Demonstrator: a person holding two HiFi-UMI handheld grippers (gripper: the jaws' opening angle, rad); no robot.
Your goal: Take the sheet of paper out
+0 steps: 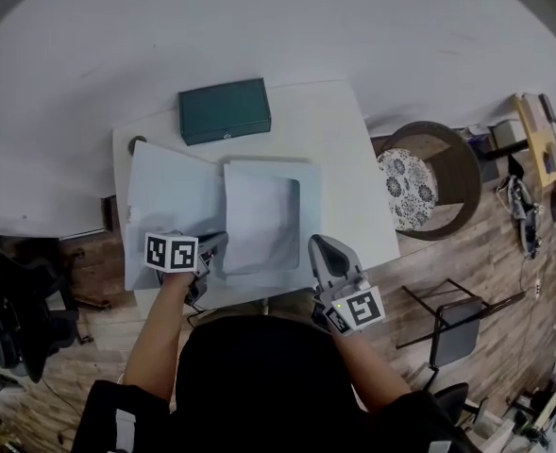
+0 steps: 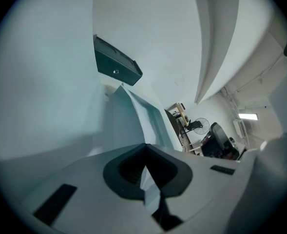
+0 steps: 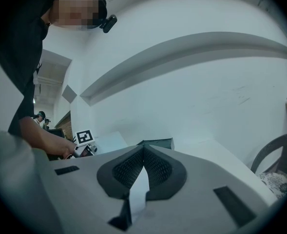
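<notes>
Looking down on a white table [image 1: 344, 140] — a dark green box [image 1: 224, 110] sits at 12 o'clock, and a white folder [image 1: 310, 210] lies mid-table with a sheet of paper [image 1: 259, 217] in it. The left gripper [image 1: 216, 246] noses in at the sheet's 7 o'clock corner, the right gripper [image 1: 321, 248] at the folder's 4 o'clock edge. A round wicker chair [image 1: 452, 173] is at 3 o'clock and a black folding chair [image 1: 457, 333] at 5 — both on the wood floor [image 1: 466, 243].

The left tongs [image 1: 217, 243] are pinched shut and angled downward, the right tongs [image 1: 317, 243] shut and nearly level.
</notes>
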